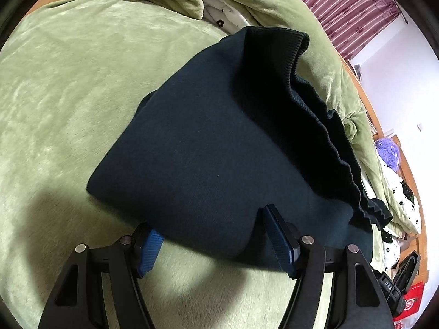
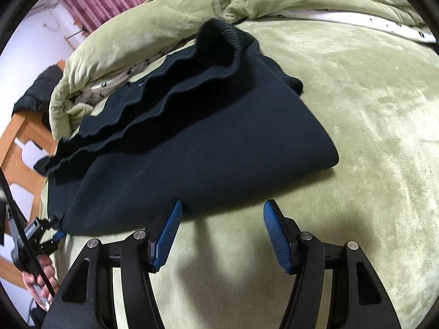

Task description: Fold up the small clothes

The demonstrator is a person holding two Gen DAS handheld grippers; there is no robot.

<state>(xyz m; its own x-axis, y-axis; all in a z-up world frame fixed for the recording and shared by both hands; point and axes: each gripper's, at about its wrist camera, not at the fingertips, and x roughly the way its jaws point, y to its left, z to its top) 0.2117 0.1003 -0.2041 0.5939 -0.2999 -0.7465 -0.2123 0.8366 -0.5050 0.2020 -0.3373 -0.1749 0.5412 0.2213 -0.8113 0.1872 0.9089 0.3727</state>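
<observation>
A dark navy garment (image 1: 208, 148) with a black ribbed hem lies folded on the green bed cover; it also shows in the right wrist view (image 2: 192, 148). My left gripper (image 1: 211, 235) is open, its blue pads on either side of the garment's near edge, the cloth draped over the gap between them. My right gripper (image 2: 222, 219) is open and empty just in front of the garment's near edge, left pad touching it. The left gripper also shows at the far left of the right wrist view (image 2: 52, 235), at the garment's corner.
A green plush bed cover (image 2: 356, 137) lies under everything. A bunched green quilt with white floral lining (image 1: 219, 8) is piled at the back. A wooden bed frame (image 2: 24, 137) runs along the edge. A purple fluffy thing (image 1: 388, 153) and clutter sit beyond the bed.
</observation>
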